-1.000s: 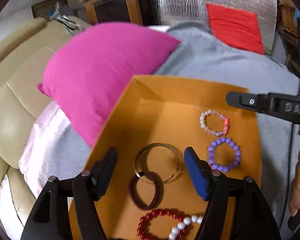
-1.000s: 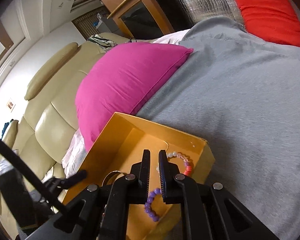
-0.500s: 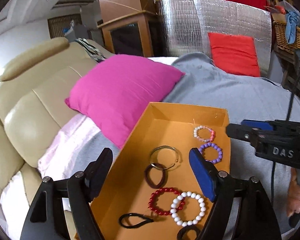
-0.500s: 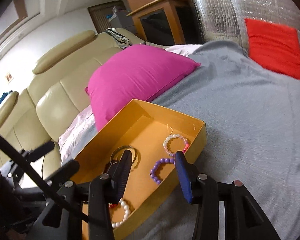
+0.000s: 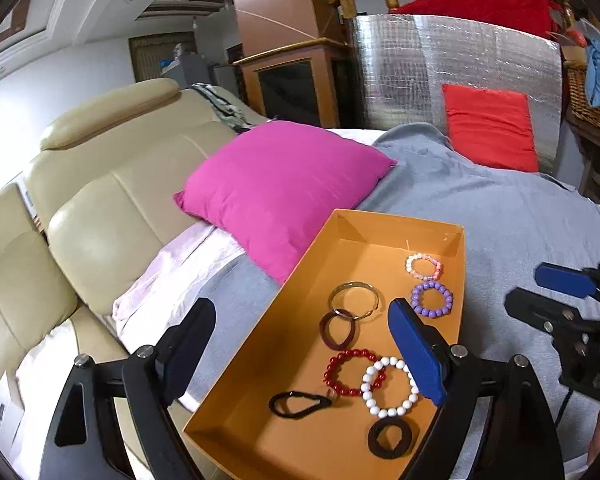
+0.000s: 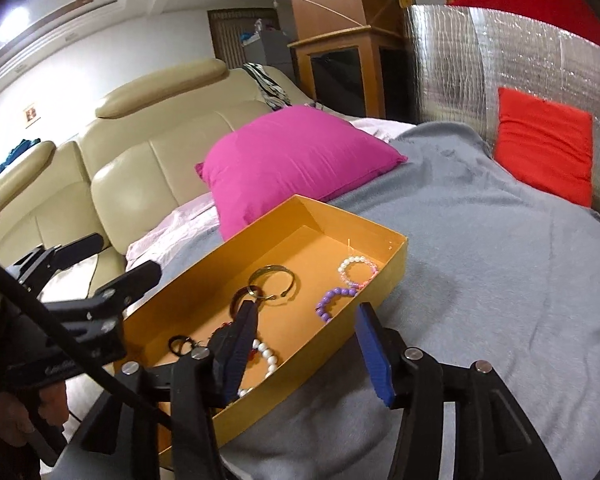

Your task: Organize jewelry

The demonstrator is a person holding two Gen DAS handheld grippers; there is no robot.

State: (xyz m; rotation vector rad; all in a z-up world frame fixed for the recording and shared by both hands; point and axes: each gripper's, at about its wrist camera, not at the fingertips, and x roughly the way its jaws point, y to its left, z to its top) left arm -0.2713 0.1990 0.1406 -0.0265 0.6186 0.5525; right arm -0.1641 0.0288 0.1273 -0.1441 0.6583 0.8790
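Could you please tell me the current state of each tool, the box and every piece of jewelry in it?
left tool: open, empty, above the box
right tool: open, empty
orange box: lidless, on the gray blanket
red bead bracelet: flat, overlapped by the white bead bracelet
gold bangle: overlapping the dark hair tie
purple bead bracelet: flat, apart
pink-and-white bracelet: flat, apart
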